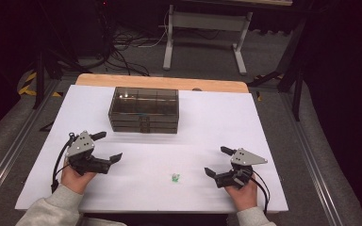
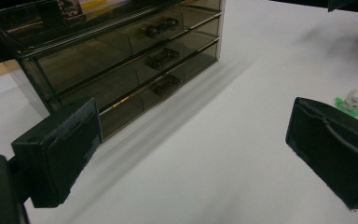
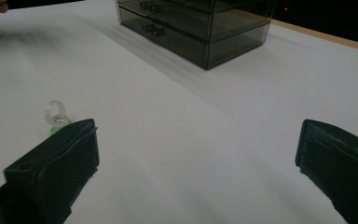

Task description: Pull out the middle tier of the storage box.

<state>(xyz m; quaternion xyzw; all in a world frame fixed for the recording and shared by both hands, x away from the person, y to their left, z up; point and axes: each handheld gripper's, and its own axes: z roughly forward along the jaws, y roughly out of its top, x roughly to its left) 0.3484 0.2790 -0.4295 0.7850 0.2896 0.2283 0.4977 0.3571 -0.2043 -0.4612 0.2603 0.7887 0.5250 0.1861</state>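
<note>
The right claw (image 1: pixel 217 161) is wide open and holds nothing; its two black jaws stand far apart over the white table top (image 1: pixel 136 183). It rests low near the person's side, I think so it can reach the small clear ring with a green base (image 1: pixel 175 178), which sits just beside it on the table, between the two claws but nearer the right one. In the right gripper view the ring (image 3: pixel 55 116) peeks out right behind one jaw, not touching it. The left claw (image 1: pixel 106 146) is wide open too and empty, waiting farther off. Behind them, well apart from the ring, stands the dark see-through plastic box with three drawers (image 1: pixel 143 110), all shut. The ring probably goes in a drawer.
</note>
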